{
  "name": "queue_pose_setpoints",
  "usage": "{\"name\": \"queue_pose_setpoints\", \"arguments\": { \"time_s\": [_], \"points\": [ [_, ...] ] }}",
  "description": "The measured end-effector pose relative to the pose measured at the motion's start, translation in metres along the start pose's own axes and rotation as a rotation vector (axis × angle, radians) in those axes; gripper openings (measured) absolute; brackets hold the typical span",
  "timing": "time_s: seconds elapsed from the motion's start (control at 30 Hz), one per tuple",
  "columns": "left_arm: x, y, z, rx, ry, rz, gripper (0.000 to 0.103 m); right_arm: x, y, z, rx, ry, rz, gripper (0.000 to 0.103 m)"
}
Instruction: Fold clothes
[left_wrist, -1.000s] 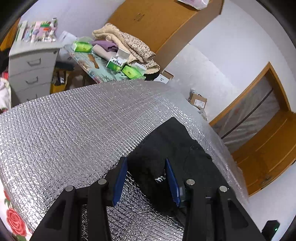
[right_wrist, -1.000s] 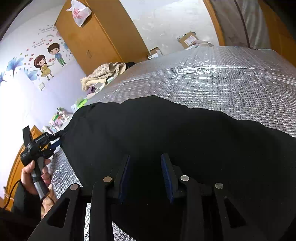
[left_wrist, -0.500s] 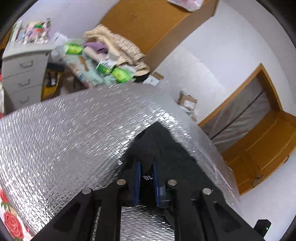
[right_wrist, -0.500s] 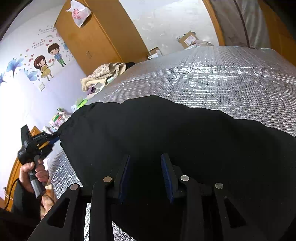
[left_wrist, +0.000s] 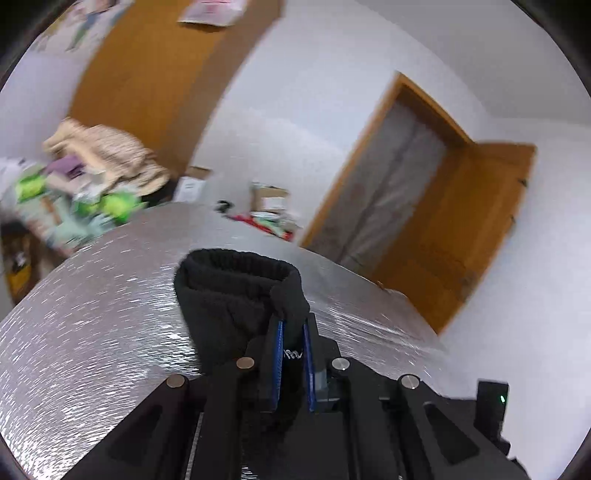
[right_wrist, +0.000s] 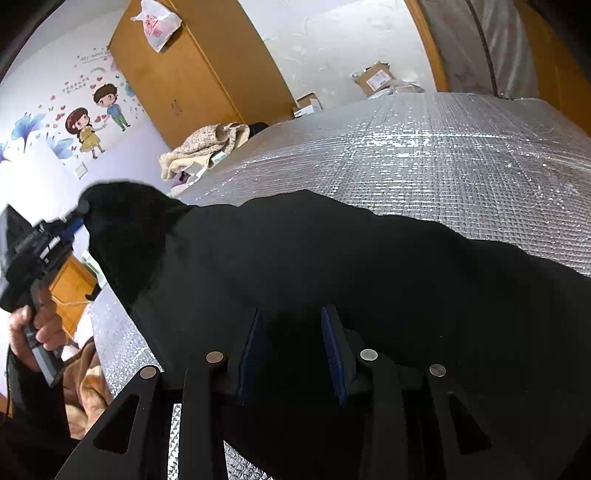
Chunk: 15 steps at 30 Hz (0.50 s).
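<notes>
The left gripper has its blue pads closing on the edge of the black knitted garment, and the cloth sits pinched between them and rises in a thick fold just ahead of the tips, above the silver quilted foil sheet. Only the right wrist view shows the rest: the garment spreads wide over the sheet, under and around the right gripper, whose jaws stand apart over the dark cloth. To its left, a hand holds the left gripper, raised.
</notes>
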<state>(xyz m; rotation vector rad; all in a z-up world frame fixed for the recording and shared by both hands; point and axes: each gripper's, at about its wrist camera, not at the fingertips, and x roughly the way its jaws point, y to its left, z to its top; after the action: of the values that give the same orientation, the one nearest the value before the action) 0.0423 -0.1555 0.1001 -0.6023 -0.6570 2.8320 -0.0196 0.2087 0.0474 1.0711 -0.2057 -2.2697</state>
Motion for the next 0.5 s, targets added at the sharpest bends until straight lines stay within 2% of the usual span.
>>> {"name": "queue_pose_setpoints", "arguments": {
  "time_s": [0.23, 0.5],
  "points": [
    [0.029, -0.059, -0.018, 0.169, 0.098, -0.154, 0.010, -0.007, 0.001, 0.001, 0.010, -0.003, -0.025, 0.035],
    [0.067, -0.104, -0.070, 0.330, 0.286, -0.323, 0.010, -0.016, -0.005, -0.002, 0.046, -0.016, -0.053, 0.035]
  ]
}}
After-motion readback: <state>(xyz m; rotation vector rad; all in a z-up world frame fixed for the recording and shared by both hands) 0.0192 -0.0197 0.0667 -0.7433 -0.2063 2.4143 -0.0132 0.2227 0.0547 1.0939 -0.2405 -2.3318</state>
